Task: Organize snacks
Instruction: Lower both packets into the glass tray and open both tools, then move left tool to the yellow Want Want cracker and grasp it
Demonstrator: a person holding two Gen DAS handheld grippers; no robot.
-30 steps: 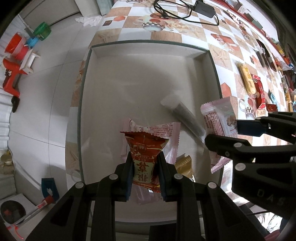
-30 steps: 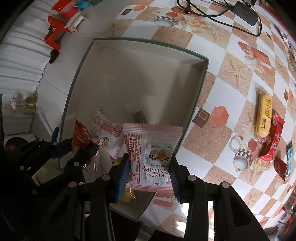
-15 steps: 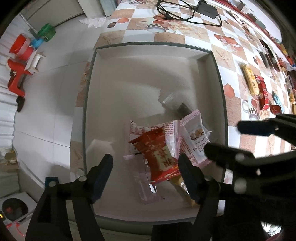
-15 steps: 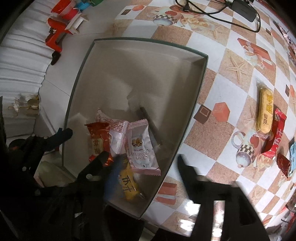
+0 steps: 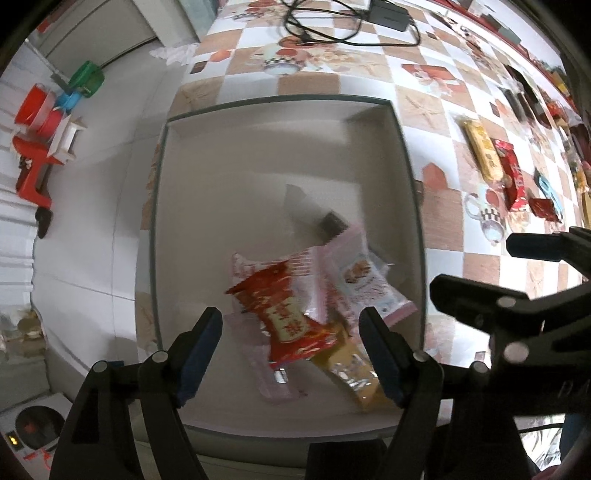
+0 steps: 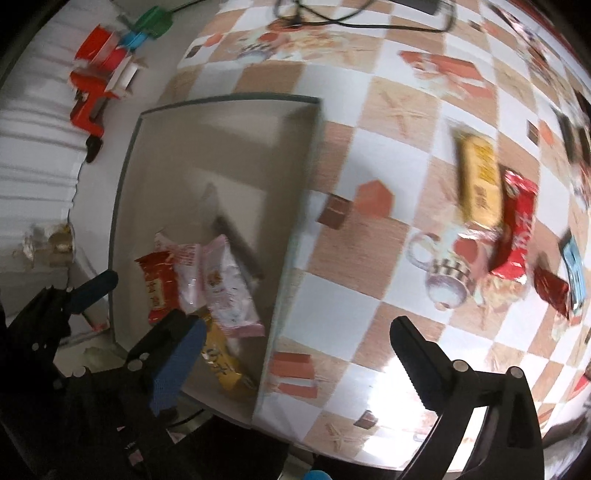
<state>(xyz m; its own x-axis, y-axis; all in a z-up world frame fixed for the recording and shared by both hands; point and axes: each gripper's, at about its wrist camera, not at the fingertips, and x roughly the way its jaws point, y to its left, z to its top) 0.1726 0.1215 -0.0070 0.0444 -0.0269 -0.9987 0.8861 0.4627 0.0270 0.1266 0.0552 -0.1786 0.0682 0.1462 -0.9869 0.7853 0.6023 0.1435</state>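
Observation:
A grey box (image 5: 280, 99) with a green rim holds several snacks: a red packet (image 5: 291, 325), a pink cranberry packet (image 5: 365, 280), a yellow packet (image 5: 354, 373) and a dark stick in clear wrap (image 5: 328, 221). My left gripper (image 5: 291, 321) hangs open above the red packet without touching it. My right gripper (image 6: 299, 328) straddles the box's right wall (image 6: 291, 258); its jaws are opening with nothing between them. On the tablecloth to the right lie a yellow bar (image 6: 478, 184), a long red packet (image 6: 517, 229), a small red packet (image 6: 550, 288) and a blue one (image 6: 574, 273).
A black cable and charger (image 5: 388, 14) lie at the far end of the checkered tablecloth (image 6: 369, 110). Red, blue and green plastic items (image 5: 44, 122) sit on the floor to the left of the box. The table's near edge runs just below my right gripper.
Both grippers let go: the red packet and the pink packet dropped into the box. The left jaws spread wide, and the right gripper opened and slid right over the box wall.

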